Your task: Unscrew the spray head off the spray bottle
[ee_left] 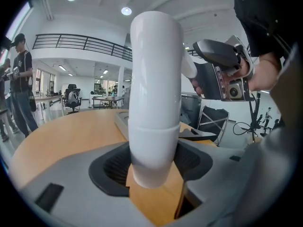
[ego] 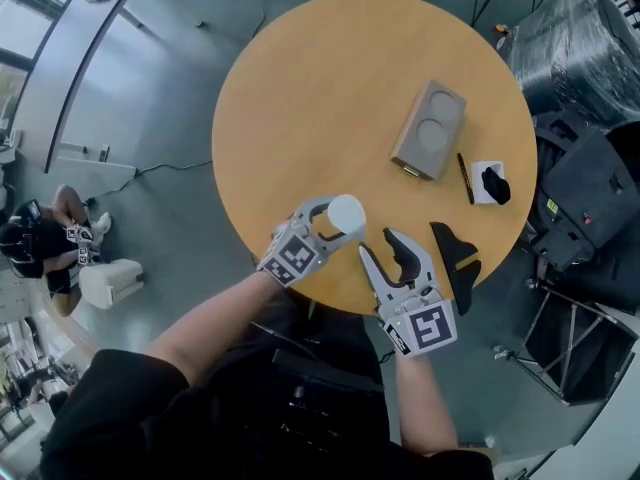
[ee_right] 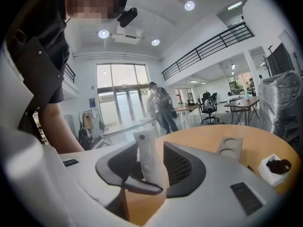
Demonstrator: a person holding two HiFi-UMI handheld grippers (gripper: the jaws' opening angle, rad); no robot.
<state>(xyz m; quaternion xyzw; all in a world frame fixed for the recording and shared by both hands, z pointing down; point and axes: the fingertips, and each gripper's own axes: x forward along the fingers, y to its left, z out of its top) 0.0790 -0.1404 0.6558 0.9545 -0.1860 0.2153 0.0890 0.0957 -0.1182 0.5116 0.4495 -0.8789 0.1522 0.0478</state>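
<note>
My left gripper (ego: 332,220) clamps the white spray bottle (ego: 347,211), fingers wide, at the near edge of the round wooden table (ego: 300,88). My right gripper (ego: 376,243) hangs half-open just beside. Grey floor (ego: 150,98) all round, railed balcony (ee_left: 80,42) beyond.

Open-plan office/lab: mezzanine railing (ee_right: 203,53), desks (ee_right: 244,104) w/ office chairs (ee_right: 209,107), ceiling spots (ee_right: 189,5), big glass doors (ee_right: 123,110).

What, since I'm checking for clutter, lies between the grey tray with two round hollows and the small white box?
A slim black pen, close beside the small white box, in the head view.
</note>
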